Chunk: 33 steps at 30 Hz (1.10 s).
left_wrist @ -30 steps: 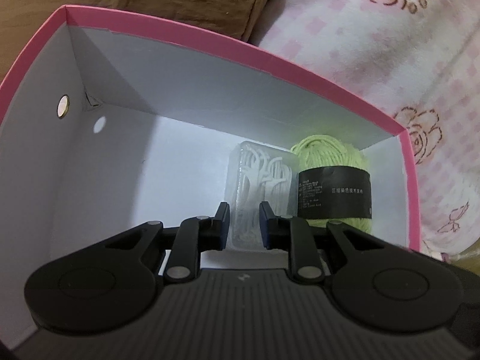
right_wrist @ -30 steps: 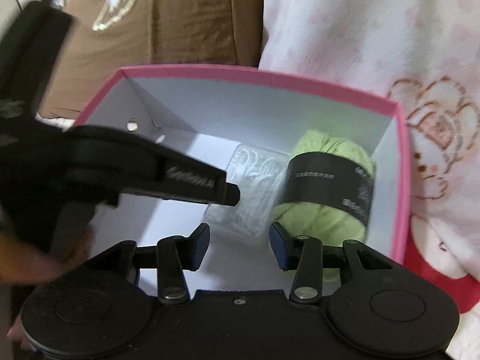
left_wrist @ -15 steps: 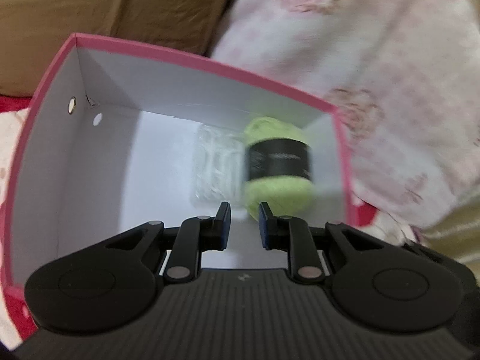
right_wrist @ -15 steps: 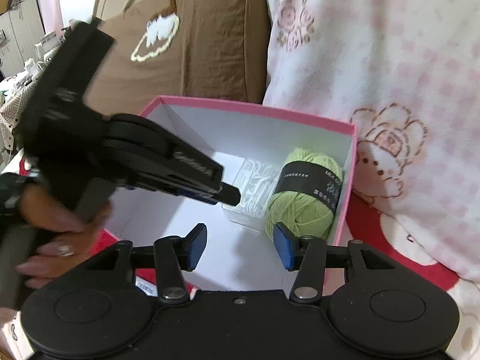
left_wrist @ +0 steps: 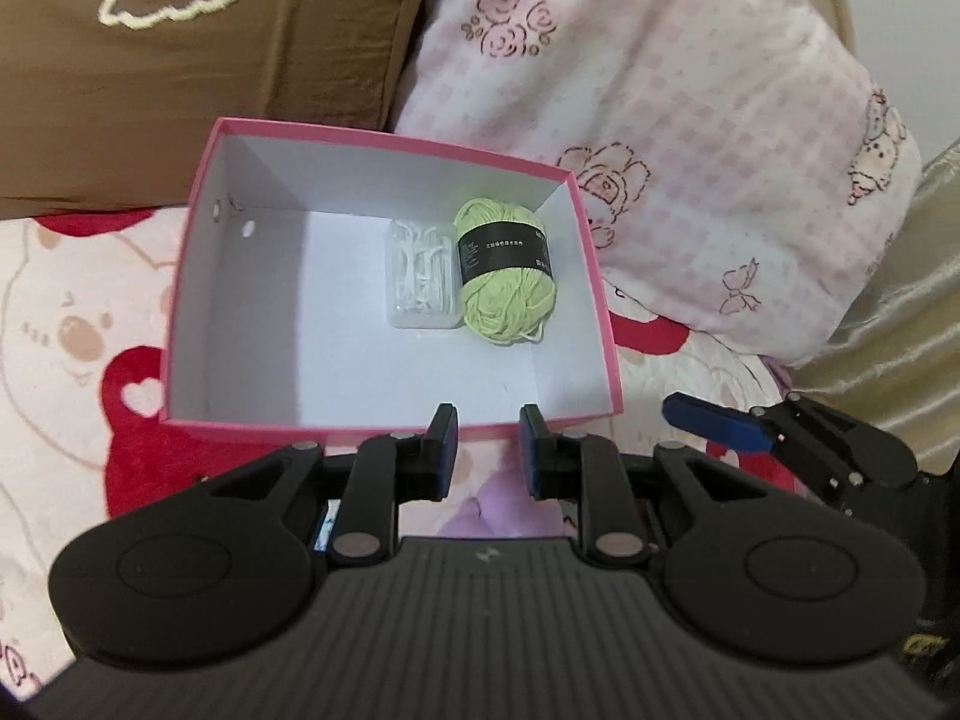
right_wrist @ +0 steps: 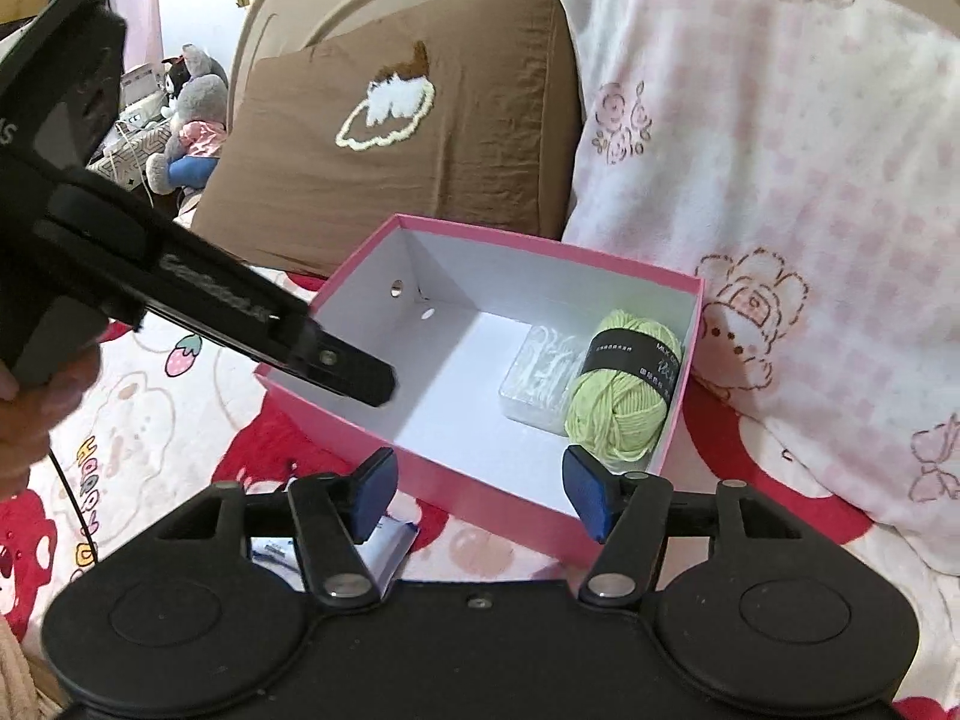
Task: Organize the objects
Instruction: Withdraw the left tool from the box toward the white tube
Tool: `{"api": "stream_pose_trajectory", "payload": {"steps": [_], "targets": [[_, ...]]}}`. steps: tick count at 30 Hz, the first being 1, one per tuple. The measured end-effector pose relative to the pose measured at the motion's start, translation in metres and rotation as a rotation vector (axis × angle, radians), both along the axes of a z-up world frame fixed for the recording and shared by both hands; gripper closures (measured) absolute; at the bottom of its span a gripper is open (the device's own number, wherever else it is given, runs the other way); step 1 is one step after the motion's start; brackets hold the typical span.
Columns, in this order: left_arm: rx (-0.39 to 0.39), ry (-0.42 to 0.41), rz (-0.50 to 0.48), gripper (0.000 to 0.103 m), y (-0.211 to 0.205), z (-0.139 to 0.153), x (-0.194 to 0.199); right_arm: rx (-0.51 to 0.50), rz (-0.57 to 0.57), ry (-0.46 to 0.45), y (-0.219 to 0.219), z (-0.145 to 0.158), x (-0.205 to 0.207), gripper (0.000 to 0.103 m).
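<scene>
One plush toy (right_wrist: 192,120) in right view only, box (right_wrist: 456,480) in both

I saw the pink box (left_wrist: 591,276) lying open, a green yarn ball (left_wrist: 507,276) touching a clear plastic case (left_wrist: 420,279) inside.

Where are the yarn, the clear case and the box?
yarn (left_wrist: 505,247): left wrist view, on its black label.
clear case (left_wrist: 419,276): left wrist view, on its lid.
box (right_wrist: 522,248): right wrist view, on its far pink rim.

Yarn label (left_wrist: 503,247) print too small to read. Clear case (right_wrist: 540,378) contents indistinct. Packet (right_wrist: 390,546) under right tongs (right_wrist: 480,489) mostly hidden.
</scene>
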<state>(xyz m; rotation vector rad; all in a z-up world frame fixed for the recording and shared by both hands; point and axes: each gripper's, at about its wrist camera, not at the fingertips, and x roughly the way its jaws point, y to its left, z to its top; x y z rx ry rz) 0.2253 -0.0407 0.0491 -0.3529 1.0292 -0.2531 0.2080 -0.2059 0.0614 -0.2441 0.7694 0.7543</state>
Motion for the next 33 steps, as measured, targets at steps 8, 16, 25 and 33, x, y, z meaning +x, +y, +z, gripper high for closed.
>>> {"api": "stream_pose_trajectory", "payload": {"steps": [8,16,25,33], "targets": [[0.039,-0.062,-0.004,0.077,-0.001,0.022,-0.029,-0.007,0.031,-0.026,0.000,0.024,-0.031,0.035],[0.015,-0.028,-0.049,0.066,0.007,0.020,-0.055,-0.008,0.072,0.004,-0.005,0.028,-0.054,0.023],[0.039,-0.016,-0.046,0.059,0.017,0.017,-0.071,-0.048,0.120,-0.010,-0.006,0.023,-0.068,0.011],[0.021,-0.005,-0.064,0.049,0.024,0.009,-0.084,-0.030,0.163,0.006,-0.011,0.023,-0.081,0.011]]}}
